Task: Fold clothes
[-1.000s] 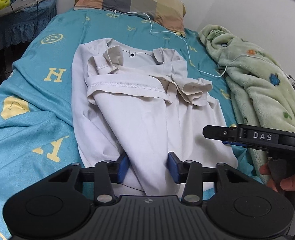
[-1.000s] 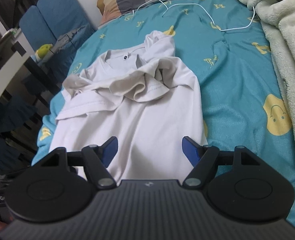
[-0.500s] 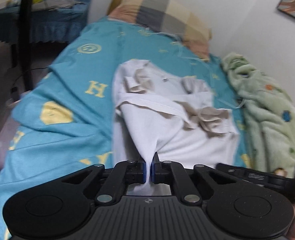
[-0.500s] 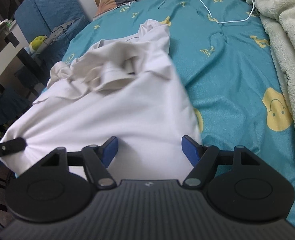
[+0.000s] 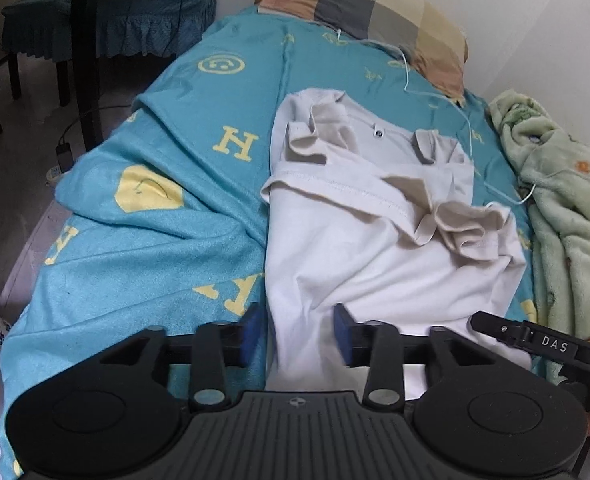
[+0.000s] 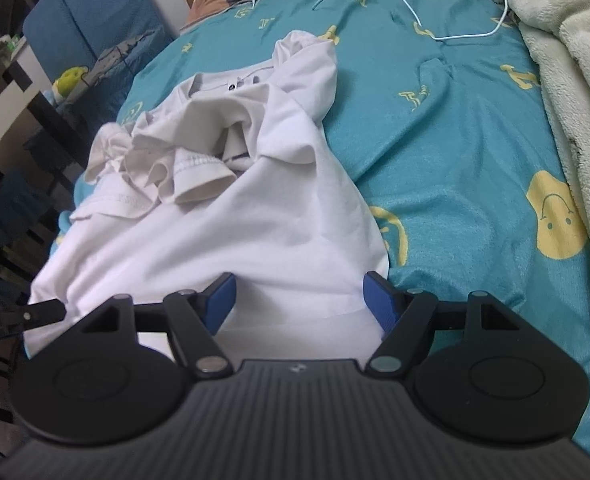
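- Turquoise bedsheet (image 5: 167,240) with yellow letters and smiley faces covers the bed; a checked pillow (image 5: 375,8) lies at the far end and a green fleece blanket (image 5: 567,208) along the right.
- Left wrist view: the white T-shirt (image 5: 375,264) lies on the sheet, collar far, hem near, its sleeves bunched in loose heaps across the chest. The left gripper (image 5: 297,332) stands with its blue pads apart over the near left hem; half a second ago those pads were pinched together on a lifted ridge of cloth. That ridge has dropped back to the bed, leaving a soft crease running up from the hem.
- The right gripper (image 5: 535,344) shows at the near right edge, side on.
- Right wrist view: the right gripper (image 6: 299,300) has its pads wide apart, straddling the near hem of the T-shirt (image 6: 235,240), as it was a moment ago. A white cable (image 6: 415,4) snakes over the far sheet.
- My reading: the pull was a straightening tug, now released. The body lies flatter, but the crumpled sleeves mean no tidy fold shows.
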Motion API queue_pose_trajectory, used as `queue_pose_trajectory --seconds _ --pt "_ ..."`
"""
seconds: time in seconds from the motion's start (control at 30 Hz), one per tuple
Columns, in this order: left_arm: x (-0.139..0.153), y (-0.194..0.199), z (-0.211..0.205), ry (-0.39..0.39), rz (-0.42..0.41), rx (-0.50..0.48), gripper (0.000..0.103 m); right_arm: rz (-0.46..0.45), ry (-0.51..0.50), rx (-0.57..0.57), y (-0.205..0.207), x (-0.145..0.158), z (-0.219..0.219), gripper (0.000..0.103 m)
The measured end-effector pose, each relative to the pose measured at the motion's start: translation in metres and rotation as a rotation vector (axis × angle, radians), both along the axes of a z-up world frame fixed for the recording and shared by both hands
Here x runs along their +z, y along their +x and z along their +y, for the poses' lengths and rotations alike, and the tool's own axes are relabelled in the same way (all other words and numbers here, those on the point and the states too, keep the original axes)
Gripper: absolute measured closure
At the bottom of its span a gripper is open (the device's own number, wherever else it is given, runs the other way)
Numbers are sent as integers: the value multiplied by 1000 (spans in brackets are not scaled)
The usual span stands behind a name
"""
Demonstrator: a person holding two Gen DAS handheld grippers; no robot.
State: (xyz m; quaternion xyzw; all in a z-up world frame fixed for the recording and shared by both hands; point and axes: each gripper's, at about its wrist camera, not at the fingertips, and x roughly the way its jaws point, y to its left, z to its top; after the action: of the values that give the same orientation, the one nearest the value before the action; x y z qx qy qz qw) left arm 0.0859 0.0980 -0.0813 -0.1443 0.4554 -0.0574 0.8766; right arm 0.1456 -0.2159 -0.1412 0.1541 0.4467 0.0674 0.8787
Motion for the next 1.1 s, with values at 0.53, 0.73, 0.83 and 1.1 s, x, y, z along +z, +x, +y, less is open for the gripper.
queue_pose_trajectory --seconds 0.53,0.73,0.83,1.1 --pt "-14 -31 0 -279 111 147 24 128 423 -274 -45 16 -49 29" --pt "-36 -16 8 -336 186 184 24 200 490 -351 -48 2 -48 29" --pt "-45 -9 9 -361 208 197 24 171 477 -384 -49 10 -51 29" --pt "-53 -3 16 -421 213 244 35 140 560 -308 -51 26 -37 29"
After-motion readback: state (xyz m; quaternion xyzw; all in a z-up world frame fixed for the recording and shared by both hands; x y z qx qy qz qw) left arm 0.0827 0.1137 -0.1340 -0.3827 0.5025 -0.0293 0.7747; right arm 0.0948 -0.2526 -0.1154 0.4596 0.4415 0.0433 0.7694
